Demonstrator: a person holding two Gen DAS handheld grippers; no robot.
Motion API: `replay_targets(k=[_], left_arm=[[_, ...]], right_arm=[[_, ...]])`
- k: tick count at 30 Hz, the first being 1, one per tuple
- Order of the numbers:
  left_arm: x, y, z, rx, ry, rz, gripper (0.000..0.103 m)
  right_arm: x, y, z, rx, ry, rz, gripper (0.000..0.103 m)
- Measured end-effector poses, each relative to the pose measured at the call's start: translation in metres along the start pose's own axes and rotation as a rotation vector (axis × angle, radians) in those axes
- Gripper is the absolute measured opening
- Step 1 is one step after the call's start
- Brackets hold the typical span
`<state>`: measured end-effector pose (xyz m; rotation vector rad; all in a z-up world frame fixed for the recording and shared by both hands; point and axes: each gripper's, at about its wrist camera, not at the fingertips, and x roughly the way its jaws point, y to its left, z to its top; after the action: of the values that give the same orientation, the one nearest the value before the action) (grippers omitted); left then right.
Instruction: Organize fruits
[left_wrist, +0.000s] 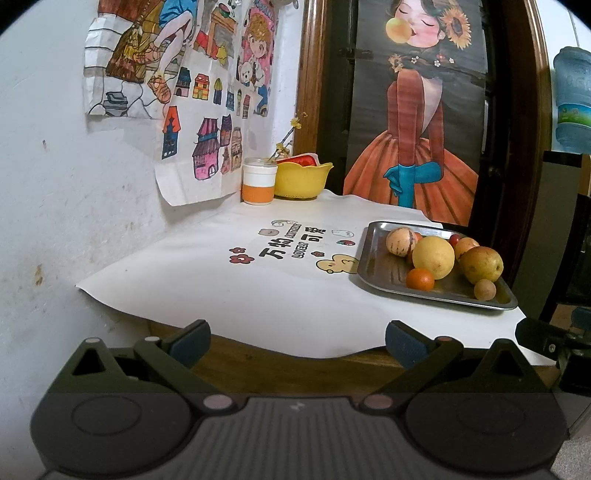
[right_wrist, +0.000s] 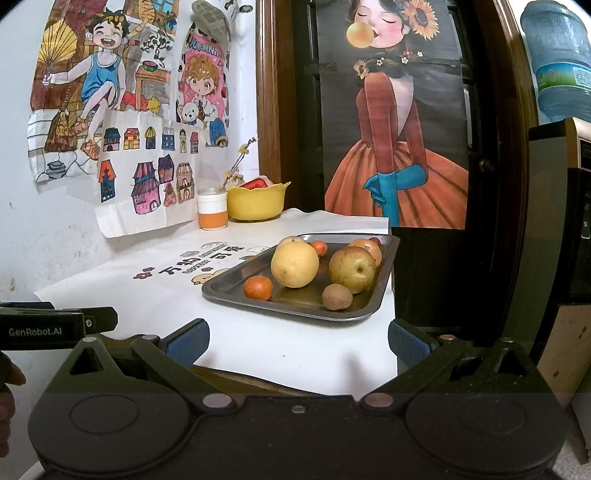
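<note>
- The metal tray (right_wrist: 221, 291) of fruit lies ahead of the right gripper (right_wrist: 298, 341), on the white cloth (right_wrist: 155, 295); ahead and right of the left gripper (left_wrist: 297, 343).
- On the tray, a big yellow fruit (right_wrist: 294, 264) stands just beside an apple (right_wrist: 351, 269), with a small orange (right_wrist: 258, 287) and a brown fruit (right_wrist: 337, 296) nearest.
- Both grippers are spread wide, holding nothing.
- Beyond the tray, well apart, a yellow bowl (right_wrist: 256, 203) sits beside an orange-banded cup (right_wrist: 212, 208) by the wall.
- Only bare cloth lies between grippers and tray.

A rectangular grey metal tray (right_wrist: 376, 295) holding round yellow and orange fruits (right_wrist: 294, 264) lies ahead of the right gripper (right_wrist: 297, 343), and ahead-right of the left gripper (left_wrist: 297, 345). Far ahead, a scalloped yellow plastic bowl (left_wrist: 301, 181) stands right of a white-and-orange cup (left_wrist: 258, 182).
</note>
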<state>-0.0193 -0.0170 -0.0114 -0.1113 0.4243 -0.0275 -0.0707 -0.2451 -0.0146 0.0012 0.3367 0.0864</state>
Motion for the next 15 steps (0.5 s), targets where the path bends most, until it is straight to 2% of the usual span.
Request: replay_targets(k=[15], left_arm=[[0.0000, 0.0001, -0.0014, 0.001, 0.005, 0.003, 0.103]], right_arm=[[0.0010, 0.0024, -0.0024, 0.001, 0.010, 0.002, 0.102]])
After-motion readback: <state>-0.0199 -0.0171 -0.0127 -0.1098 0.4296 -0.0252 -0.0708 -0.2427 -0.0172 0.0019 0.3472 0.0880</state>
